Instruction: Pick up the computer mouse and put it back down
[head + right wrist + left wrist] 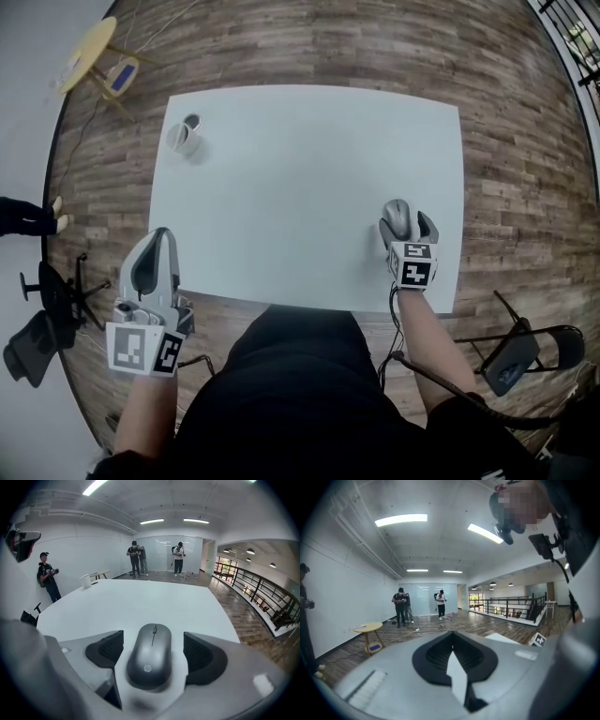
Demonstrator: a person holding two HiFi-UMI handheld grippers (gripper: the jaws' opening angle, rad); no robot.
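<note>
A grey computer mouse (398,217) lies on the white table (309,150) near its right front corner. My right gripper (407,225) stands open around it, one jaw on each side. In the right gripper view the mouse (150,656) rests flat on the tabletop between the black pads (107,649), with a gap on both sides, and the right gripper (152,641) does not press on it. My left gripper (153,265) hangs at the table's front left corner, shut with nothing in it. In the left gripper view its pads (436,653) meet, and the left gripper (451,649) points out into the room.
A white cup (185,136) stands at the table's far left corner. A small round yellow table (89,45) is beyond it on the wooden floor. A folding chair (520,354) stands at the right and a black chair (47,309) at the left. Several people (136,557) stand far off.
</note>
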